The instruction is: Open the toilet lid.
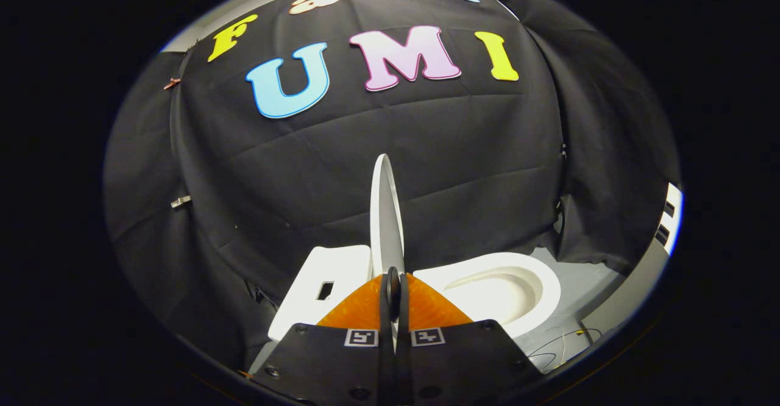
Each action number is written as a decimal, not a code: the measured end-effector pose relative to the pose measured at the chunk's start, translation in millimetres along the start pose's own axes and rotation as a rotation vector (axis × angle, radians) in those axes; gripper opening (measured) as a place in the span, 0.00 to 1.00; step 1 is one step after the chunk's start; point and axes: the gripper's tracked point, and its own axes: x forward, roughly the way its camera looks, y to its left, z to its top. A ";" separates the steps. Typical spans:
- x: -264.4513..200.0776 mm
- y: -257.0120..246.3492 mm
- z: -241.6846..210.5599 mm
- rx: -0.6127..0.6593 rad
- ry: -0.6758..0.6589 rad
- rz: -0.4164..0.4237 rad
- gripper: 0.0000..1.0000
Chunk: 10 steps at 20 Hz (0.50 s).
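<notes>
Between the fingers (pixel 373 305), near their tips: lid (pixel 385 217), white, seen edge-on, raised upright and running up and away from the tips against the black cloth wall. Gripper (pixel 393 290) nearly closed, both orange fingers pinching the lid's lower edge, no gap visible either side of it. Black finger bases with square markers nearest the camera, meeting at a narrow seam under the lid.

Just right of the fingers and a little beyond them: bowl (pixel 518 284), white, uncovered, rim and hollow in plain sight. Just left of the fingers: tank (pixel 323 284), white, with a small dark rectangular opening on its top face. Beyond the bowl to the right: grey floor (pixel 579 278), with thin cables (pixel 563 342) lying on it nearer the gripper.
</notes>
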 end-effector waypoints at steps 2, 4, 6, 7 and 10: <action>-0.2 13.6 -4.1 -0.031 -0.008 0.000 0.05; -1.3 27.7 -8.7 -0.057 -0.010 0.005 0.05; -0.5 38.9 -13.2 -0.075 -0.011 0.005 0.05; -2.5 43.7 -13.7 -0.082 -0.012 -0.002 0.05; 1.4 59.3 -19.5 -0.104 -0.023 -0.009 0.05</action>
